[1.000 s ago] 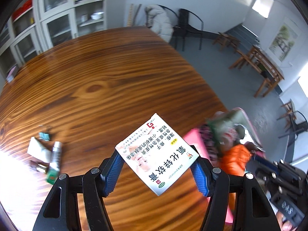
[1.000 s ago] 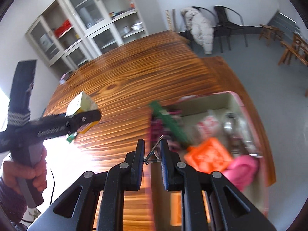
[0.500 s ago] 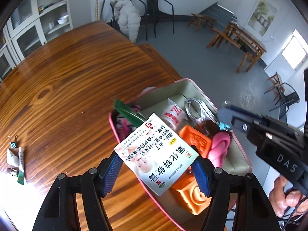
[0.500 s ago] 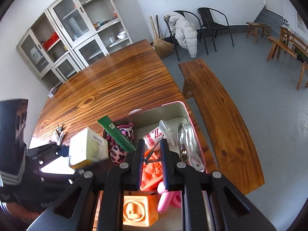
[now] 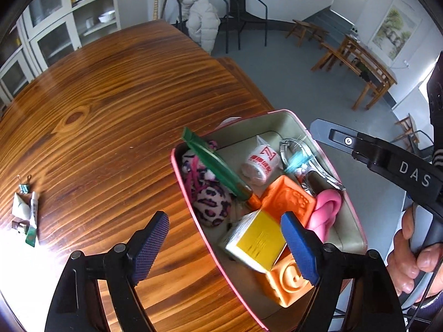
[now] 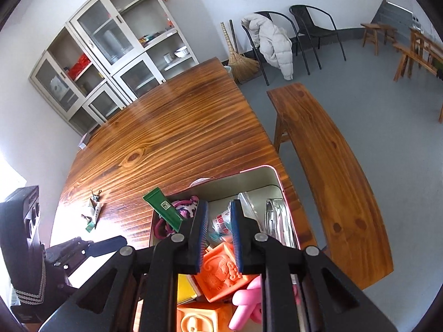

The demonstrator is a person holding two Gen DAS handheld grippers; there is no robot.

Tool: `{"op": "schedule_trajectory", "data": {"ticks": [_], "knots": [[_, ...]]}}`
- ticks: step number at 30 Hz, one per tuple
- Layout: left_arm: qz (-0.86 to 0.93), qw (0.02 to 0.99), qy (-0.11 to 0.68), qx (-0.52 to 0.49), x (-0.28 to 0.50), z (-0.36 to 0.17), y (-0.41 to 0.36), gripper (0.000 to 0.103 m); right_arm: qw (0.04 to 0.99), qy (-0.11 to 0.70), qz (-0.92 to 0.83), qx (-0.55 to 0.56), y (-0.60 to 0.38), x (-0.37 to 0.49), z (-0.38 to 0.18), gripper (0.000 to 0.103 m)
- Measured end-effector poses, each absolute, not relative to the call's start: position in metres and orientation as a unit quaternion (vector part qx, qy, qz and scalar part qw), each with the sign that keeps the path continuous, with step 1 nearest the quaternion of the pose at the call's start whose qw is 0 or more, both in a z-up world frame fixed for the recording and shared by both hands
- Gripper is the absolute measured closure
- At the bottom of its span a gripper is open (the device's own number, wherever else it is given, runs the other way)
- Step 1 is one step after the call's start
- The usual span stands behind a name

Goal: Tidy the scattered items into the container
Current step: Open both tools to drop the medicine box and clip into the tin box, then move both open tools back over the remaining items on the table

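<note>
1. "DAS" in white letters read on the right gripper's black body, left wrist view only; a red "Z" logo showed on the white cup [image 5: 259, 163] lying on its side in the container [image 5: 357, 225].
2. Left gripper [image 5: 225, 244] stood wide apart, holding nothing; yellow-faced box [image 5: 256, 242] lay tilted in the container's near end, on top of an orange block [image 5: 285, 279] (print on the box too blurred to read).
3. Right gripper [image 6: 218, 238] hovered over the container [image 6: 279, 182], narrow gap between pads, nothing clamped.
4. Container pink-rimmed, at the worktop [image 5: 110, 105] edge, packed: green tube [image 5: 214, 166], leopard-print plush [image 5: 210, 202], orange embossed tile [image 5: 285, 202], pink rubber piece [image 5: 325, 210].
5. Small leftovers [image 5: 26, 207] sat on the worktop, well apart from the container: tube, binder clips, white packet.
6. Right wrist view alone showed the bench [image 6: 332, 171].
</note>
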State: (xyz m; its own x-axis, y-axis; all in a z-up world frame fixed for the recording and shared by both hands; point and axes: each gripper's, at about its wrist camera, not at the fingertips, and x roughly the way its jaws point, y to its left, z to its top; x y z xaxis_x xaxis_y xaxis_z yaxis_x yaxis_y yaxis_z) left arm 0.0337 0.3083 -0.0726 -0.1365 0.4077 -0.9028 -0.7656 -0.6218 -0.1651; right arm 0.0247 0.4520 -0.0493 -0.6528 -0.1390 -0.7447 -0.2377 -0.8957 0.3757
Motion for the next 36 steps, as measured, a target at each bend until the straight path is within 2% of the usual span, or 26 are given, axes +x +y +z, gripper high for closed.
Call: {"op": "schedule_trajectory", "data": {"ticks": [12,16,17,36], "knots": [[0.737,0.385,0.166,-0.530,0.025,-0.075,0.282,0.018,0.022,0.224,0.878,-0.423,0.438,0.022,-0.051,0.083],[0.740,0.378,0.162,-0.532,0.020,-0.074,0.269,0.018,0.024,0.224,0.877,-0.425,0.428,0.019,-0.052,0.058],[0.741,0.375,0.161,-0.533,0.018,-0.074,0.265,0.018,0.023,0.222,0.877,-0.426,0.425,0.018,-0.052,0.056],[0.776,0.272,0.096,-0.560,-0.050,-0.080,0.130,0.018,-0.074,0.172,0.873,-0.451,0.300,-0.030,-0.054,0.056]]}}
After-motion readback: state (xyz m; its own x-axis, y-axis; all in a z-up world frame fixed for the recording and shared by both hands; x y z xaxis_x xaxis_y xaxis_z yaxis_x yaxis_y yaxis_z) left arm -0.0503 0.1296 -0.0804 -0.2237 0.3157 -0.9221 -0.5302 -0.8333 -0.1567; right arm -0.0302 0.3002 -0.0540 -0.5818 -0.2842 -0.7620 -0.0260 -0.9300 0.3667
